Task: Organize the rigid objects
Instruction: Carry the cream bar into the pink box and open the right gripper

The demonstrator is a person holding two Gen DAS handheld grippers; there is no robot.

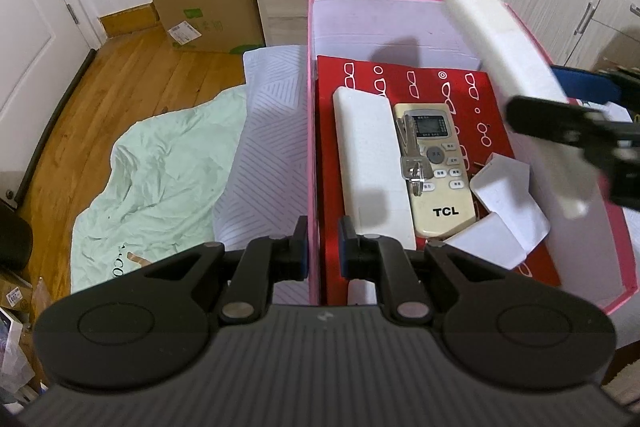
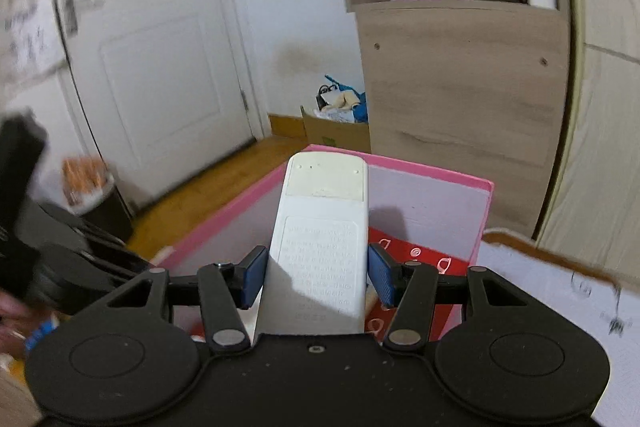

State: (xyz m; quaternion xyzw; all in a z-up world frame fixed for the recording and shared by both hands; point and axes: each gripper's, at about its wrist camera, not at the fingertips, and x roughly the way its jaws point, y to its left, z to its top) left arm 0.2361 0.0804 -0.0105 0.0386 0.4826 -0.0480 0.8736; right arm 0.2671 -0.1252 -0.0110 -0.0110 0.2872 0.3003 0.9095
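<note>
Two grippers shown: right gripper (image 2: 318, 277), jaws clamped on white remote (image 2: 324, 239), held above pink box (image 1: 560, 255); left gripper (image 1: 323, 247), jaws narrow w/ box wall between. Risk: remote dropped onto TCL remote (image 1: 436, 167) & keys (image 1: 414, 163) if released too high.

Pink box (image 1: 314, 155) on striped bed (image 1: 264, 131)

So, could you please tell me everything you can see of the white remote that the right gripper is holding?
The white remote is a long, slim bar of what looks like plastic, back side up, with a printed label panel and a yellowed end section bearing small holes. The right gripper holds it at its near end, one blue pad on each long edge. It is lifted, tilted and pointing away, above the pink box, touching nothing else. The left camera shows it blurred.
</note>
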